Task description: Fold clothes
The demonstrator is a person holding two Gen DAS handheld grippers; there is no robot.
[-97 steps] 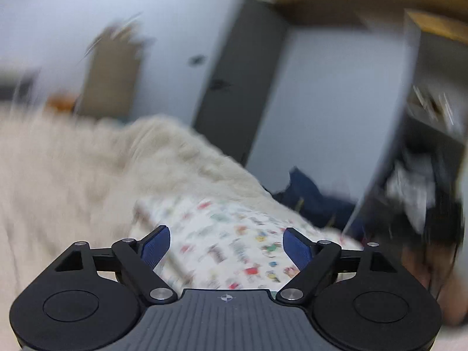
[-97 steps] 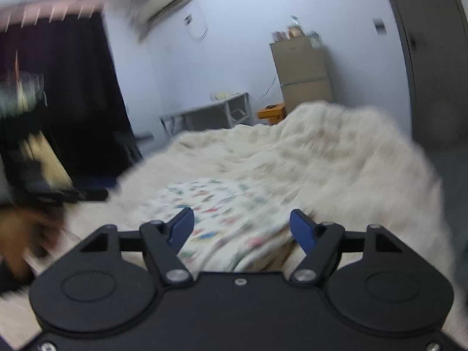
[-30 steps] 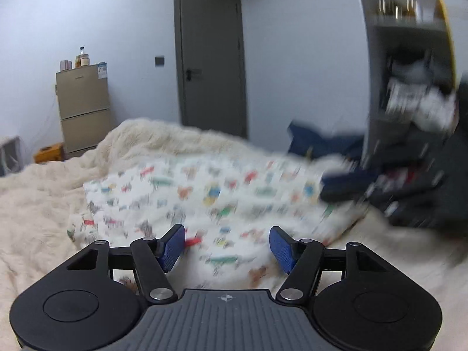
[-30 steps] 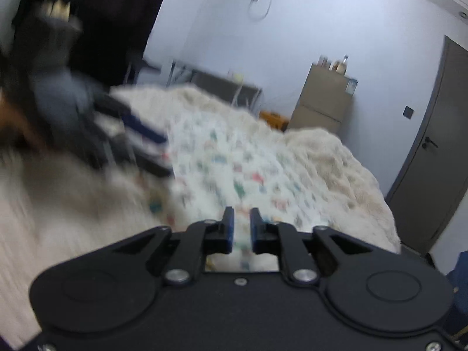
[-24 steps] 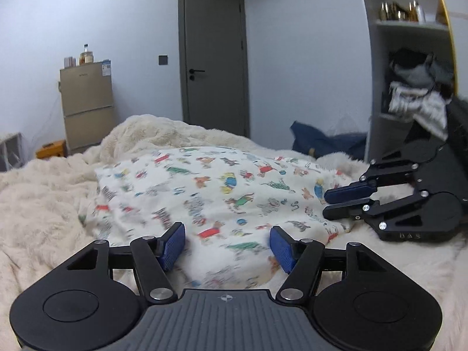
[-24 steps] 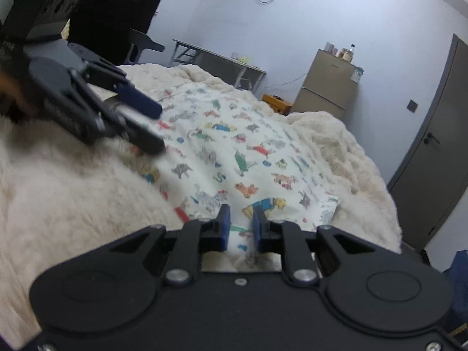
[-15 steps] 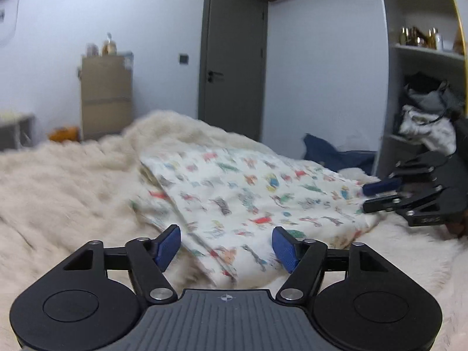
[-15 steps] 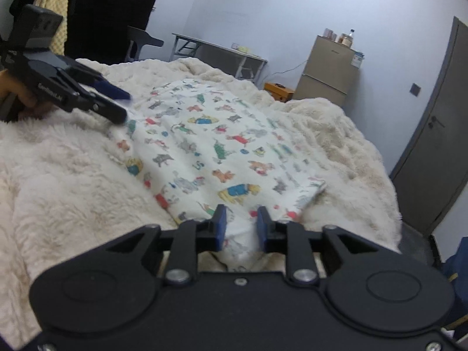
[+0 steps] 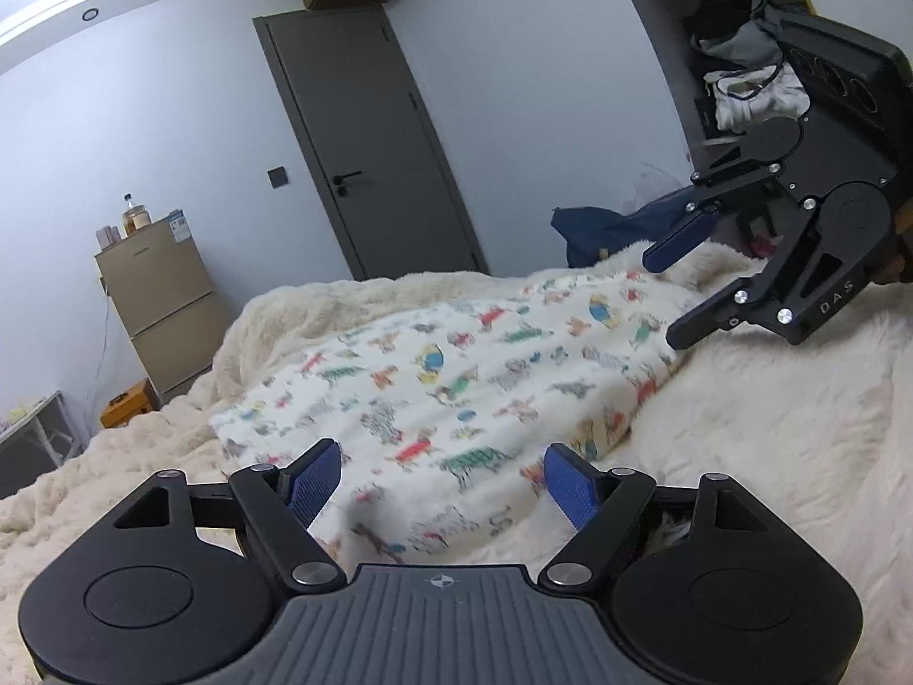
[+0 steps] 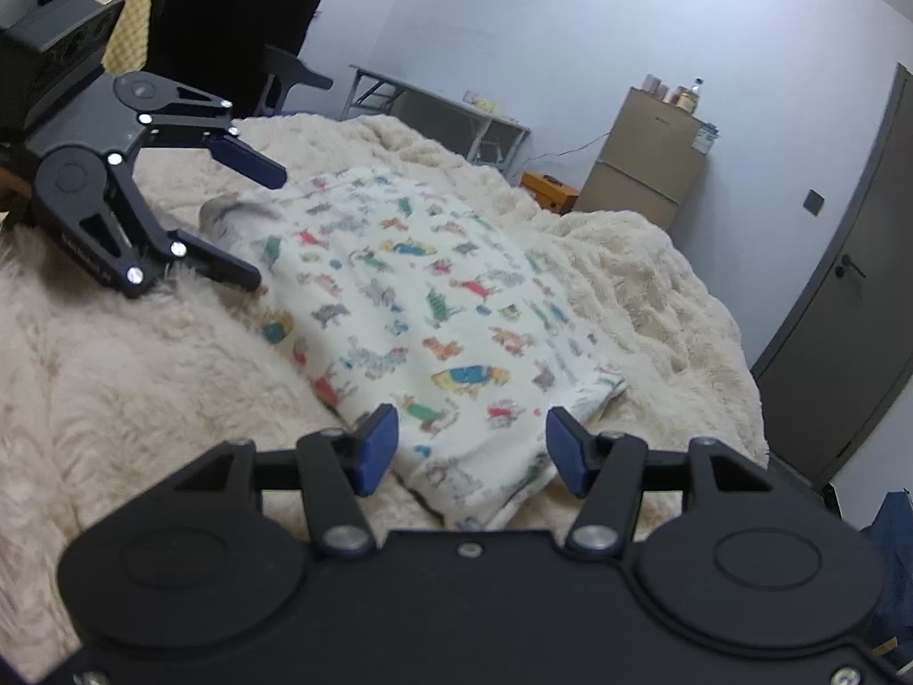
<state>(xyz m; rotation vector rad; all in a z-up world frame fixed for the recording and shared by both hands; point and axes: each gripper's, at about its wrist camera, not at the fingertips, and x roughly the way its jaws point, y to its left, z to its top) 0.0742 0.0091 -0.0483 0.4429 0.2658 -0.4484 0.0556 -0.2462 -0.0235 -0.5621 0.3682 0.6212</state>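
1. Nearest to me in the left wrist view, my left gripper [image 9: 442, 482] sits low at one end of the printed garment [image 9: 456, 377]. Its jaws are spreading and stand wide apart. The cloth lies between and under the blue pads, but neither pad presses on it, so I hold nothing there.

2. In the right wrist view, my right gripper [image 10: 465, 454] sits at the garment's other end. Its jaws are also opening, about half spread. The garment's narrow end [image 10: 485, 474] runs between the pads, clear of both, so I take it as let go.

3. The garment lies flat as a long folded strip on the fluffy cream blanket [image 9: 770, 416], with one gripper at each of its ends.

4. My judgement: a fold has just been laid down and both grippers are releasing. The strip still looks long, so the task is partway done.

5. The next move, as I read it, calls for re-gripping one end and carrying it over toward the other. The pads must pinch every layer, and the deep pile could snag in the jaws.

6. Beyond the garment stand a small fridge [image 9: 165, 319] and a grey door [image 9: 371, 142].
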